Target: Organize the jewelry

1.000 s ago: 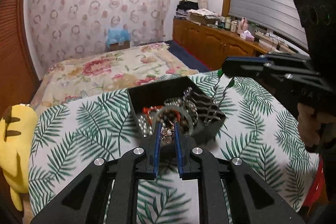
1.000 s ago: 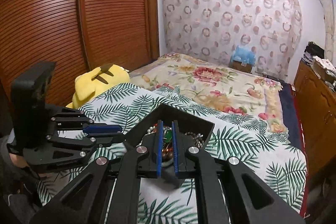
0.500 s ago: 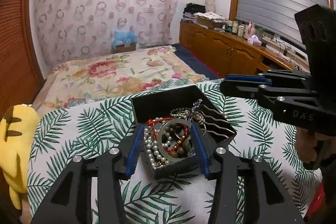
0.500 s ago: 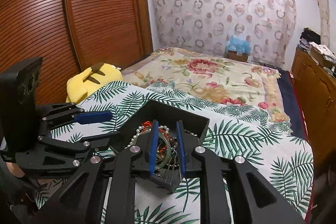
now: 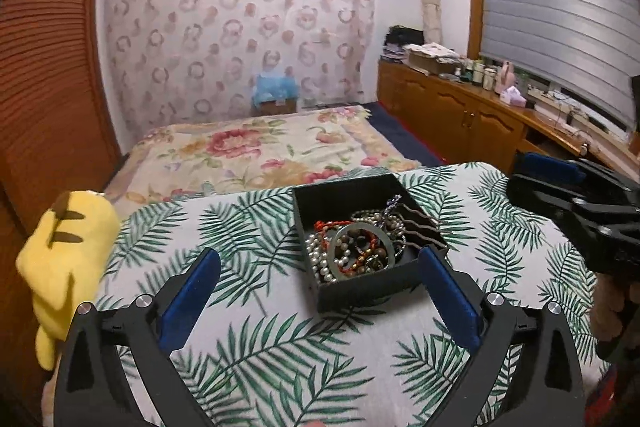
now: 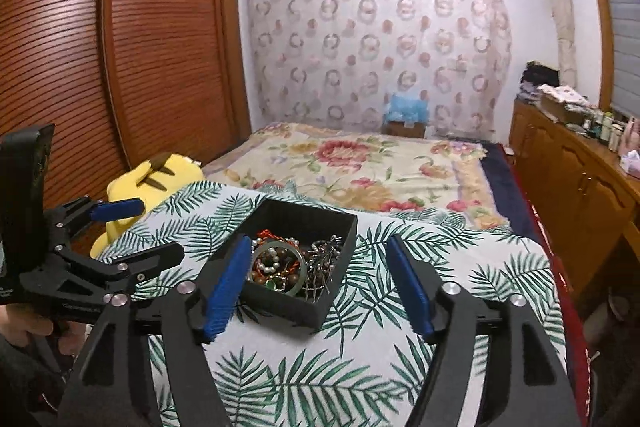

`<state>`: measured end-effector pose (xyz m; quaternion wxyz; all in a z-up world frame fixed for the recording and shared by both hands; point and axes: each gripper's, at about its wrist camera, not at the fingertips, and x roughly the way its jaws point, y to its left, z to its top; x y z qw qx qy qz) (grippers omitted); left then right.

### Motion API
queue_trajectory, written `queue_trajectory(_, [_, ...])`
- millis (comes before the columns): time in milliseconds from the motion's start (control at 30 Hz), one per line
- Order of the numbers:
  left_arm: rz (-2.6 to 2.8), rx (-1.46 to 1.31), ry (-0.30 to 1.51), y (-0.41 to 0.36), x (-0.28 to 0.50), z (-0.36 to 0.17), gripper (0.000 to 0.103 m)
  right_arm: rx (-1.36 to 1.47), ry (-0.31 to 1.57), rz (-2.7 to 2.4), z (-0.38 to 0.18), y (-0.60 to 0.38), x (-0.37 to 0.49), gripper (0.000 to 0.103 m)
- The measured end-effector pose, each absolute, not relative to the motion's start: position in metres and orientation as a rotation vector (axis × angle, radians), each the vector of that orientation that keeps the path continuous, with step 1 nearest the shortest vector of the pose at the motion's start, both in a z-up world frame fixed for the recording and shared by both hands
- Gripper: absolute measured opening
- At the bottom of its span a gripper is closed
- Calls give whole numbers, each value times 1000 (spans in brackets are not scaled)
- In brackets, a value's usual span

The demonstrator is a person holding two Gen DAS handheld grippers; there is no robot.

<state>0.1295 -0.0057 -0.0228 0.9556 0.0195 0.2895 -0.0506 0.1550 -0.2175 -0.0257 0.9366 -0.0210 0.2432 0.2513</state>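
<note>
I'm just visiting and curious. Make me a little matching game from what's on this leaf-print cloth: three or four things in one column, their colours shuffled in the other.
Things:
1. box
2. plush toy
3. bangle
4. pearl beads

Colours:
A. white
B. black
C. yellow
D. pale green

Pairs: 1-B, 2-C, 3-D, 4-A

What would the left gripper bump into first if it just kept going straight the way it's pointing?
Probably the near wall of the black jewelry box, which sits dead ahead between the opening, empty fingers of the left gripper. Depth is hard to judge; it might touch the leaf-print cloth first.
</note>
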Motion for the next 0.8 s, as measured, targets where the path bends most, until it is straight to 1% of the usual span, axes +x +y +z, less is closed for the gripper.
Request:
queue_trajectory(33, [-94,43,585,-6,126,-22,95,-37,493,510,-25,-219,151,82])
queue_trajectory(100, [-82,47,579,-8,120,-20,95,-27,483,500,-24,-220,141,88])
queue_trajectory(167, [-78,43,566,-8,112,-17,95,-21,475,484,-24,-221,132,96])
queue_trajectory(233, [-78,28,556,-7,104,-14,95,-14,466,458,-24,-224,124,101])
queue_trajectory(800, [-25,-3,546,1,77,-12,95,22,456,325,-32,-246,100,100])
